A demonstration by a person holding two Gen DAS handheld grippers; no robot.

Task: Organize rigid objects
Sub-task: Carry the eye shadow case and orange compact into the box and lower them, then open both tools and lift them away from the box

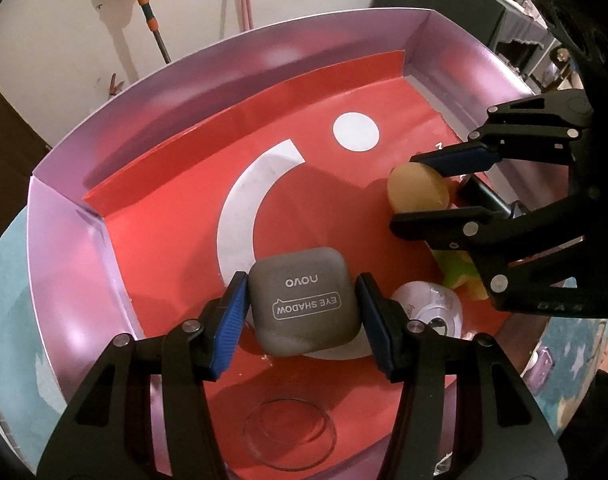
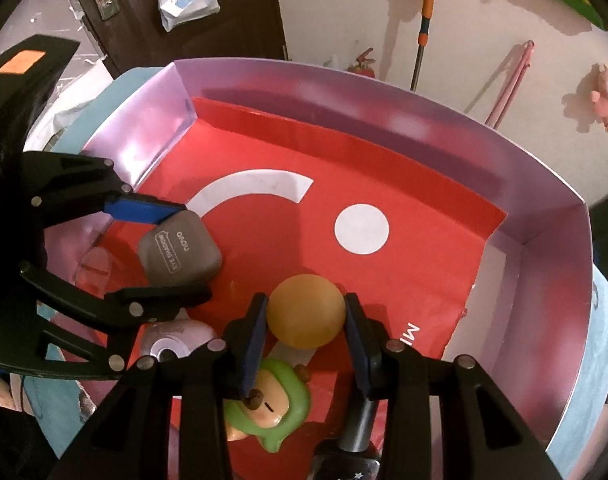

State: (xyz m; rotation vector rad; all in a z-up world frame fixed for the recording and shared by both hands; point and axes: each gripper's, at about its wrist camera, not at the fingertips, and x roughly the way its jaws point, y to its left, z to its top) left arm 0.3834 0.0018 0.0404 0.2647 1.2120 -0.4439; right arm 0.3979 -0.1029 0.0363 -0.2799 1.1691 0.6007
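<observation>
The left gripper [image 1: 301, 312] grips a grey eye-shadow case [image 1: 304, 300] by its two side edges, pads pressed flat so its lid faces up, which looks chosen to lower it level onto the red liner [image 1: 175, 216] of the pink-walled box [image 1: 63, 248]. The right gripper [image 2: 306, 320] clamps a tan ball [image 2: 306, 312] across its widest part, seemingly to stop it rolling. From that ball, the case lies at ten o'clock, a green figurine [image 2: 271, 412] just below at six, a small round pale object [image 2: 171, 344] at eight.
</observation>
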